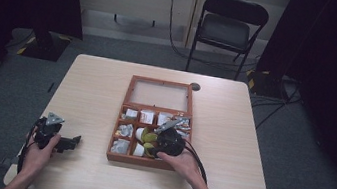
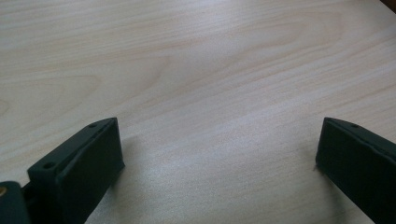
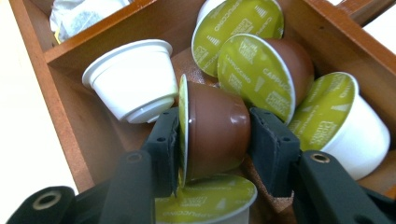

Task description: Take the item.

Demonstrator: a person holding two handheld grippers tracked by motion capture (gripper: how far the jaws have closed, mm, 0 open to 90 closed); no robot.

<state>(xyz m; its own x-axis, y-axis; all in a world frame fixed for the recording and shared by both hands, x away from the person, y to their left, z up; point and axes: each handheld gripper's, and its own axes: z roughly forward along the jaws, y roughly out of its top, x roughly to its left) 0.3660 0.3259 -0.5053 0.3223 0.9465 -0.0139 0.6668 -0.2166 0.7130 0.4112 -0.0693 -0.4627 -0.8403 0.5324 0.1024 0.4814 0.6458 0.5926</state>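
Squeezing a brown coffee pod in the wooden box, the right gripper has its catch; lifting out remains, probably. The left gripper waits, jaws wide apart.

Crowded compartment of the wooden box: the brown capsule is hemmed by a white capsule on one side, green-lidded capsules behind, and another lid below. Passage is limited by the divider walls. Bare table is left open before the left gripper and around the box.
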